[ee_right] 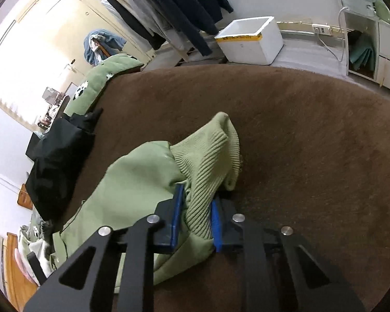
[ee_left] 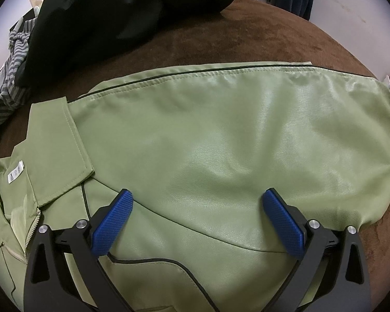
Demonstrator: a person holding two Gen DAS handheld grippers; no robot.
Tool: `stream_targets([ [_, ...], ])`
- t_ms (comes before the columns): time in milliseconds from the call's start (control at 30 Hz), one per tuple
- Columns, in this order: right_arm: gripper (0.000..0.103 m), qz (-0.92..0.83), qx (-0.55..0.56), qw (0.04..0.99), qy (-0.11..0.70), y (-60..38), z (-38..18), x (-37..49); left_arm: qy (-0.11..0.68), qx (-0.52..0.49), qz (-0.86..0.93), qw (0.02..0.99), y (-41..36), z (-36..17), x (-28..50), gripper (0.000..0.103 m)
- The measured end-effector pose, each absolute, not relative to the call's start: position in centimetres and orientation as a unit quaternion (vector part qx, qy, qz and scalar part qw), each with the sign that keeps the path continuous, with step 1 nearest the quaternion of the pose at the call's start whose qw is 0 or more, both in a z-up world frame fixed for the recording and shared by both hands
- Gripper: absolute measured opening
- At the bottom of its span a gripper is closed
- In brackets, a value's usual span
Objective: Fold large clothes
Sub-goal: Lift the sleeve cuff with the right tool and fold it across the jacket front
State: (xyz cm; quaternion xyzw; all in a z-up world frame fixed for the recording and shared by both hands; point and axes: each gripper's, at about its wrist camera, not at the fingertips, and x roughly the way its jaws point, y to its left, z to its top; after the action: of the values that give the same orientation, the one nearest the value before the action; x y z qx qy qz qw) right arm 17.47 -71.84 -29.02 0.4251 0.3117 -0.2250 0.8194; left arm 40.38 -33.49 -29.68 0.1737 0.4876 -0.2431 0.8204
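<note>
A light green jacket [ee_left: 208, 140] lies spread flat on a brown velvety surface [ee_left: 260, 39], its collar [ee_left: 57, 150] and zipper at the left. My left gripper [ee_left: 197, 197] hovers just above the jacket's body, blue pads wide apart, nothing between them. In the right wrist view, the jacket's sleeve [ee_right: 132, 189] ends in a ribbed knit cuff [ee_right: 208, 161]. My right gripper [ee_right: 196, 195] is shut on that cuff, with the ribbed cloth bunched between the blue pads and standing up past the fingertips.
A black garment [ee_left: 111, 15] [ee_right: 57, 166] lies heaped at the far left of the brown surface, with striped grey cloth [ee_left: 10, 78] beside it. Dark clothes hang on a rack [ee_right: 174, 7] behind. A white foam box [ee_right: 249, 39] stands on the floor beyond the surface's far edge.
</note>
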Motion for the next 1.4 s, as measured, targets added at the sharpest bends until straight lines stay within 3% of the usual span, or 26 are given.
stream_targets([
  [367, 0.017, -0.244, 0.382, 0.823, 0.341, -70.9, -26.5, 18.9, 0.499, 0.183, -0.233, 0.814, -34.1, -29.5, 40.6, 0.098],
  [767, 0.017, -0.166, 0.218, 0.916, 0.292, -58.8, -11.0, 22.7, 0.477, 0.171, -0.22, 0.834, -31.6, -26.3, 39.4, 0.097],
  [1167, 0.015, -0.005, 0.118, 0.961, 0.249, -37.6, -0.8, 28.3, 0.413, 0.101, -0.127, 0.896, -12.4, -17.5, 34.4, 0.097],
  [1400, 0.015, 0.055, 0.092, 0.955, 0.277, -23.9, -4.2, 32.0, 0.401, 0.095, -0.047, 0.91, 0.4, -17.3, 30.7, 0.097],
])
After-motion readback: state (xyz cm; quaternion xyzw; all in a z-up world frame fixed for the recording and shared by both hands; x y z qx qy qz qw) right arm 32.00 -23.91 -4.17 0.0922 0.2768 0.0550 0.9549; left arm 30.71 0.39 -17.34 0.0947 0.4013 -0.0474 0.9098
